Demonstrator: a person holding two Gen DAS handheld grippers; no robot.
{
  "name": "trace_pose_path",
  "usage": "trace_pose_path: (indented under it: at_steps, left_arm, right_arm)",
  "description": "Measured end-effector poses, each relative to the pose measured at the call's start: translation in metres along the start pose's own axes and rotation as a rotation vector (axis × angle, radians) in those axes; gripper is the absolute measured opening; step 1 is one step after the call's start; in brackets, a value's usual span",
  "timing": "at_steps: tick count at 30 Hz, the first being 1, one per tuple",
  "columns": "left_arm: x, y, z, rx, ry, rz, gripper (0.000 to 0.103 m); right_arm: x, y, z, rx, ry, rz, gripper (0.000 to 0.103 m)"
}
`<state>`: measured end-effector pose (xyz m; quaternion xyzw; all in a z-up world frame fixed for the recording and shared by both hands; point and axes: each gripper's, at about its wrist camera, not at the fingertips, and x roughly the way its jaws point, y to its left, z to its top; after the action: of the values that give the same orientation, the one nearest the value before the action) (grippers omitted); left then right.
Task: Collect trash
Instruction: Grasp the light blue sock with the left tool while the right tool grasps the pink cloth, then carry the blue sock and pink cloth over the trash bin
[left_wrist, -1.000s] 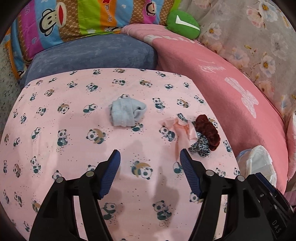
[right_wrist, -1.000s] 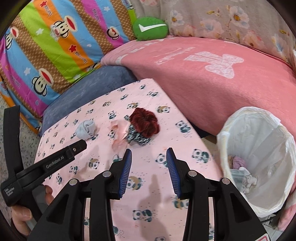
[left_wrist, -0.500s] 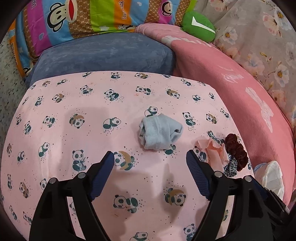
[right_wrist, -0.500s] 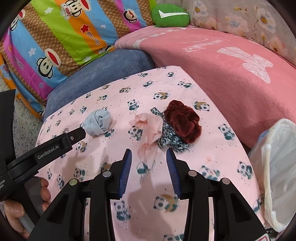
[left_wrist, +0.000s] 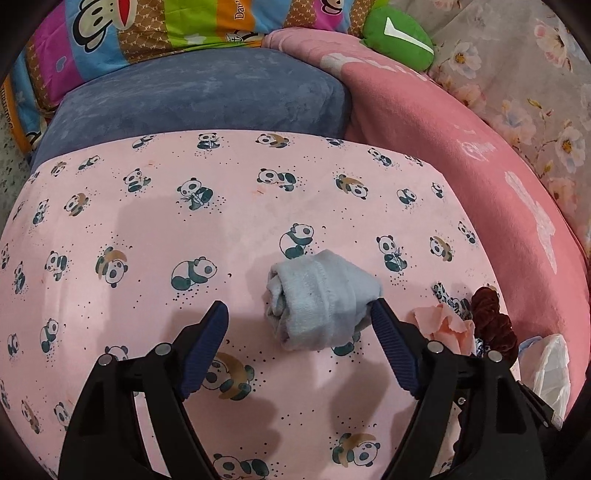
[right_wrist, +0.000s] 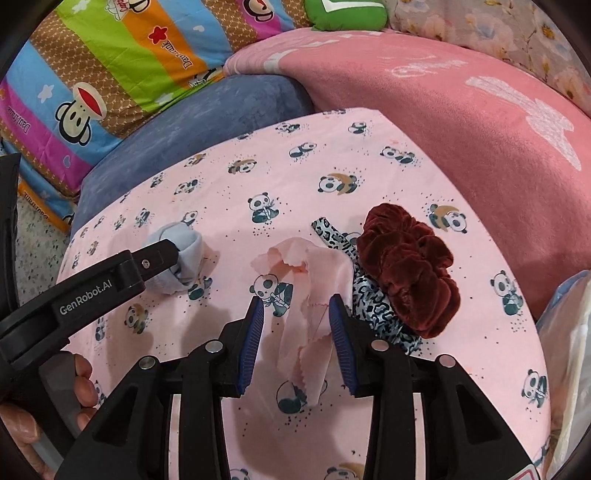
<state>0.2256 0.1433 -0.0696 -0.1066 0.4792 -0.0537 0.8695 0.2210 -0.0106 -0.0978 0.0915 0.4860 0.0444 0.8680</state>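
Trash items lie scattered on the panda-print pink sheet (left_wrist: 155, 229) covering the bench: a rolled pale-blue sock (left_wrist: 319, 299), a pink scrap of fabric (right_wrist: 314, 291), a leopard-print strip (right_wrist: 369, 295) and a dark red velvet scrunchie (right_wrist: 406, 266). The sock sits apart from the other three, toward the left side of the sheet in the right wrist view; scrap, strip and scrunchie lie bunched together and touching, with the strip partly under the scrunchie. Left gripper (left_wrist: 295, 321): jaws spread wide, having opened further within the last second; the sock lies between the fingertips, the right-hand pad just at the sock's end, the left-hand pad clear of it, no pinch. Right gripper (right_wrist: 295, 306): jaws narrower and just been closing; the pink scrap lies between the pads, a visible gap on the left side, the right pad at the scrap's edge, not yet pinched. A hand (right_wrist: 55, 406) holds the left gripper's handle at the lower left of the right wrist view. The white bag-lined bin (left_wrist: 546, 362) shows at the sheet's right edge, only partly in view. Behind the bench: a blue cushion (left_wrist: 199, 96), a pink blanket (right_wrist: 461, 136), a striped monkey-print pillow (right_wrist: 110, 62).
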Motion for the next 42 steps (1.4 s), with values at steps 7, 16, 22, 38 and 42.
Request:
trace_pose_path:
  at_steps: [7, 16, 22, 38, 42]
  left_arm:
    - [0.003, -0.002, -0.002, 0.024, 0.027, -0.054, 0.041]
    - [-0.021, -0.004, -0.008, 0.016, 0.006, -0.061, 0.028]
    - [-0.045, -0.018, -0.014, 0.035, -0.027, -0.057, 0.028]
    - [-0.088, -0.085, -0.045, 0.153, -0.068, -0.075, 0.028]
    - [-0.094, -0.106, -0.055, 0.186, -0.073, -0.085, 0.028]
  right_arm:
    - [0.013, 0.000, -0.005, -0.010, 0.026, 0.016, 0.005]
    - [-0.016, 0.003, -0.014, -0.005, -0.036, 0.060, 0.003]
    - [-0.049, 0.002, -0.016, 0.012, -0.095, 0.077, 0.003]
    - [-0.140, -0.052, -0.019, 0.101, -0.255, 0.071, 0.003]
    - [-0.153, -0.069, -0.021, 0.118, -0.274, 0.062, 0.003]
